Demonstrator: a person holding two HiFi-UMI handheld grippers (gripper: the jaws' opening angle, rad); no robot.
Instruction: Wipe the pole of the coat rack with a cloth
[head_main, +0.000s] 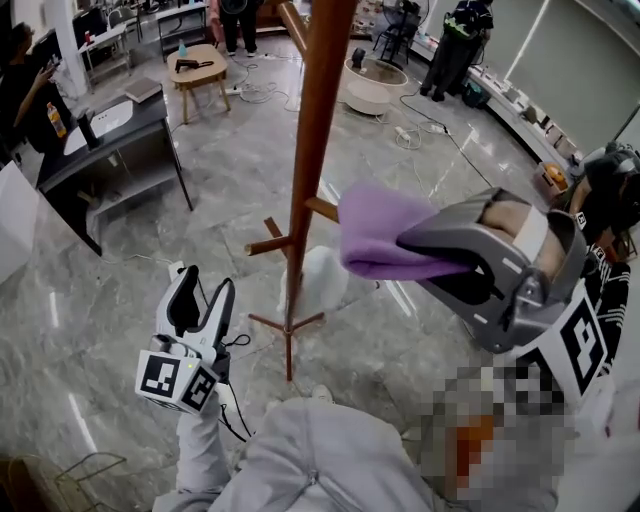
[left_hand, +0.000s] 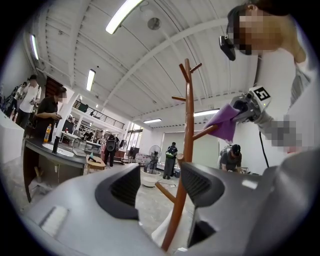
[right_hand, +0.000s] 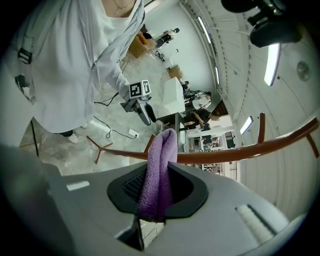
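Cloth (head_main: 380, 238), purple, clamped between jaws of right gripper (head_main: 415, 258), close beside coat rack pole (head_main: 322, 100). Left gripper (head_main: 205, 287) held low, jaws wide apart, nothing gripped.

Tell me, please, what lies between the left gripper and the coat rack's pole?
Only bare floor, seen in the head view; the left gripper, jaws open and empty, stands apart from the pole.
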